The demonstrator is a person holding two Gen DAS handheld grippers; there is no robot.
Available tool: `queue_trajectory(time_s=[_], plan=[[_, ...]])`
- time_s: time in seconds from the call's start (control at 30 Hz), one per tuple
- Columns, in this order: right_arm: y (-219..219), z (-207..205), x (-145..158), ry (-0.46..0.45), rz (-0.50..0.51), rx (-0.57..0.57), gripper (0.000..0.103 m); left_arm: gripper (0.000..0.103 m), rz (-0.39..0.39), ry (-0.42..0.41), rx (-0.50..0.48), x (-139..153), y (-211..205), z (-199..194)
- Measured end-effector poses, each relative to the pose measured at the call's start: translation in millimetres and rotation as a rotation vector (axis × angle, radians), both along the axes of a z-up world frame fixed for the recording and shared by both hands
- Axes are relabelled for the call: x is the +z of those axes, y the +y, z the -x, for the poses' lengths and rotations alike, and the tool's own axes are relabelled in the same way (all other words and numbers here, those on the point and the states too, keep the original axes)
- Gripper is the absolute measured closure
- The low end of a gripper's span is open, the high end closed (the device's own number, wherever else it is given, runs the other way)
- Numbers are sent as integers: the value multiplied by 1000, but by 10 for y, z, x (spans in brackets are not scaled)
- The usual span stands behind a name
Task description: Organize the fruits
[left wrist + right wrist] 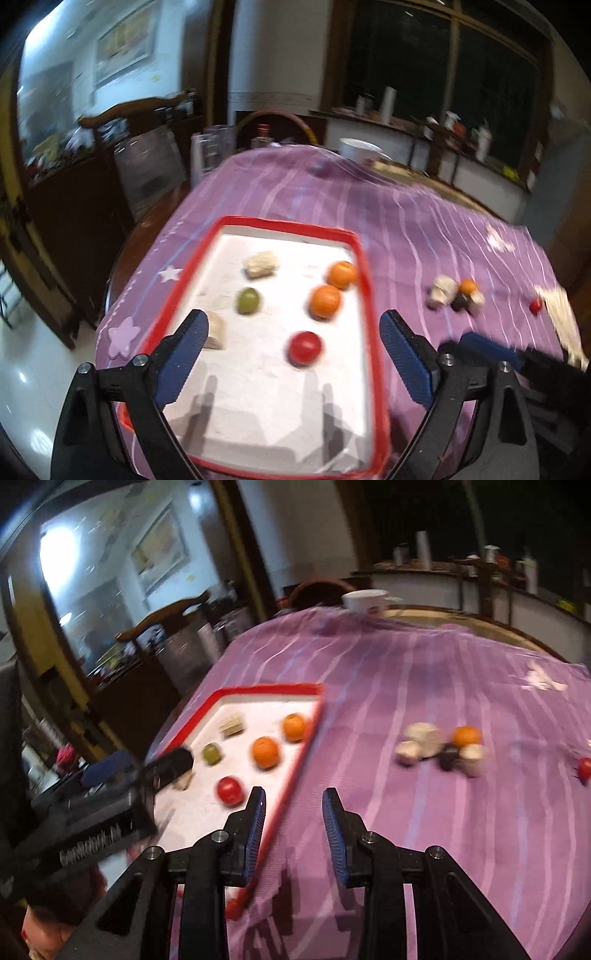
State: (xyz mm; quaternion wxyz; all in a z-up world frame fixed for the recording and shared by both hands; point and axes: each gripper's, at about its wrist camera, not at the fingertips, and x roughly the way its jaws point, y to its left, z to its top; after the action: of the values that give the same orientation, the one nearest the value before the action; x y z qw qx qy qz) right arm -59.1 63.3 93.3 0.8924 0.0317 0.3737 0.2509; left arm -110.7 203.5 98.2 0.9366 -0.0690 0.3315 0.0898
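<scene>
My L gripper [291, 347] spread empty over tray [364, 258], R gripper [293, 812] narrow w/ nothing in it; tomato [304, 348] + 2 oranges in, orange [467, 736] & small tomato [584, 768] left on cloth.

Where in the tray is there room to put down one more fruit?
The tray is bare along its near end, below the red fruit, and at its far strip behind the pale lump. The middle is crowded: two oranges, a green fruit.
</scene>
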Motion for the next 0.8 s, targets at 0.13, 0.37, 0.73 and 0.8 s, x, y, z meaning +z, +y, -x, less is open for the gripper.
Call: queue_trajectory(time_s=[0.13,0.37,0.73,0.8], plan=[[-316,-33,59,-8,-37,-72,68,10,-61,20,-53,-3,-314,-30],[-673,-106,-21,36,-101,-129,67,10,-97,63,-78,-55,-571,-90],[-958,-99,-95,43,-135,-142,67,10,-150,97,-99,-94,-888,-191],[-1007,-107,-110,46,-145,-148,66,10,-162,105,-104,-113,-945,-216]])
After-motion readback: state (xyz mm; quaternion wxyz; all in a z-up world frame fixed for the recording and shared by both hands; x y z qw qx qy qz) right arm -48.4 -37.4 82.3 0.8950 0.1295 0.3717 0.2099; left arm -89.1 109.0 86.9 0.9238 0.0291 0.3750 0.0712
